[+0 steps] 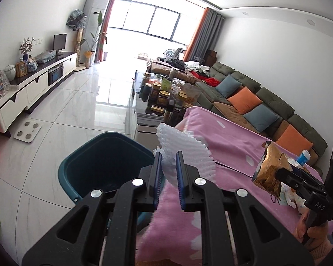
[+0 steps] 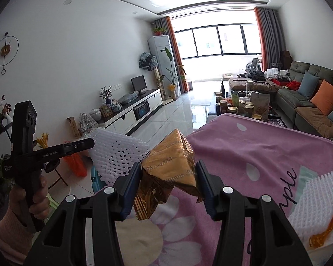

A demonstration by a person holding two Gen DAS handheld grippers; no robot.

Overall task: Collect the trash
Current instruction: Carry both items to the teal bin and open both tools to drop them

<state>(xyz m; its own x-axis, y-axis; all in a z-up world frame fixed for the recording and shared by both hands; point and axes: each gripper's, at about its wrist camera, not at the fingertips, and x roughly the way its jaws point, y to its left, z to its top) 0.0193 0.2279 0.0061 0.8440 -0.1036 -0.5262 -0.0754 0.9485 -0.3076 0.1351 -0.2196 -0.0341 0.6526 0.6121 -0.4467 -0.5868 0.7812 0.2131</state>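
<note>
While more foam netting [image 2: 317,196] waits on the pink cloth [image 2: 244,146], carrying clamped white foam net [image 1: 184,153] in left gripper [image 1: 168,161] and gold wrapper [image 2: 168,168] in right gripper [image 2: 168,173] toward teal bin [image 1: 104,155]

The bin [image 1: 104,161] has its near side hidden behind the left gripper [image 1: 168,155]. A second foam net [image 2: 317,197] is cut off at the right edge (the orange scrap on it is unidentifiable). Jar labels [image 1: 164,93] are too small to read.

Grey sofa [image 1: 250,93] with cushions, white TV cabinet [image 1: 33,88], jar-crowded coffee table [image 1: 142,108]
</note>
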